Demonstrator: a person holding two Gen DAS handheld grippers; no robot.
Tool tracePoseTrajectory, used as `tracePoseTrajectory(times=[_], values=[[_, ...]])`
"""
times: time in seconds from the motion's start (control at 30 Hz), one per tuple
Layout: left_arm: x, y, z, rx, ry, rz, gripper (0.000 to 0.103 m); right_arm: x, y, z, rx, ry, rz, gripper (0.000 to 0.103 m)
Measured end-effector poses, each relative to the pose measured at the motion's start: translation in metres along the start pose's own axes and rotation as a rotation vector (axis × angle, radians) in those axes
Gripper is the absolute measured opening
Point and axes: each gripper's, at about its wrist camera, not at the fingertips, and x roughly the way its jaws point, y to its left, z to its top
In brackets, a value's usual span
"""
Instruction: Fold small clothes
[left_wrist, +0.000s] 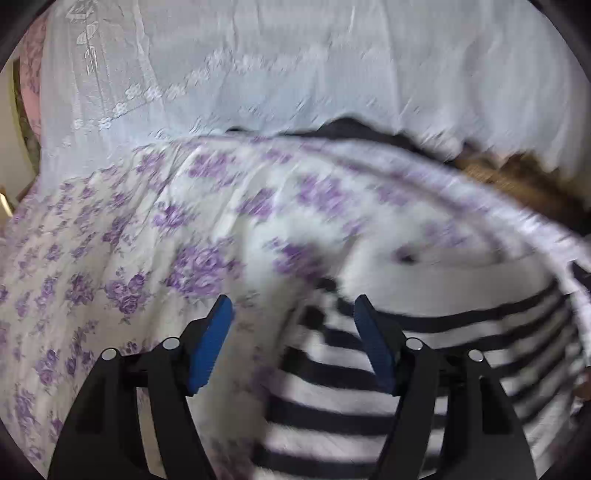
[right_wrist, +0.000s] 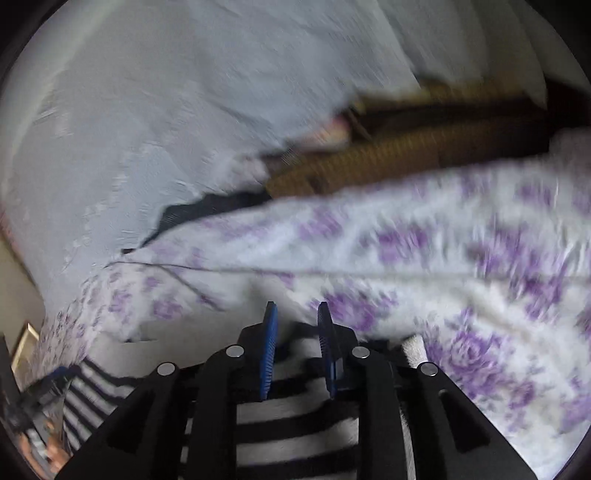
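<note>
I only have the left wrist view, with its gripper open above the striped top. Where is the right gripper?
Observer: The right gripper is over the striped top too, near where it meets the flowered sheet.
Operator: Is it clamped on the cloth?
Observer: No. Its jaws stand narrowly apart, and I see no cloth pinched between them.
Operator: Anything beside it?
Observer: A small white ribbed piece lies just to its right, too blurred to name.

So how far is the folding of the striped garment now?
Nothing looks finished. The black-and-white striped garment lies rumpled on the purple floral bedspread. The left gripper is open above it; the right gripper has a narrow gap, holding nothing visible. The folding is left.
</note>
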Motion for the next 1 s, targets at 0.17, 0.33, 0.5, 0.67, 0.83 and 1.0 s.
tracePoseTrajectory(times=[0.17, 0.33, 0.5, 0.67, 0.83, 1.0], values=[[0.002, -0.049, -0.013, 0.135, 0.010, -0.037, 0.094, -0.001, 0.048, -0.012, -0.136, 0.041, 0.067, 0.028], [0.044, -0.078, -0.044, 0.257, 0.063, 0.143, 0.098, 0.048, 0.043, -0.035, -0.184, 0.204, -0.030, 0.034], [-0.001, -0.084, -0.056, 0.260, -0.051, 0.152, 0.097, 0.010, 0.043, -0.039, -0.165, 0.070, -0.046, 0.035], [-0.042, -0.086, -0.080, 0.265, -0.066, 0.040, 0.098, -0.041, 0.068, -0.064, -0.226, -0.001, -0.008, 0.044], [-0.014, -0.092, -0.098, 0.277, 0.059, 0.073, 0.099, -0.027, 0.082, -0.101, -0.330, 0.162, -0.087, 0.053], [-0.045, -0.072, -0.100, 0.113, 0.060, -0.004, 0.098, -0.062, 0.078, -0.107, -0.247, 0.108, -0.060, 0.053]])
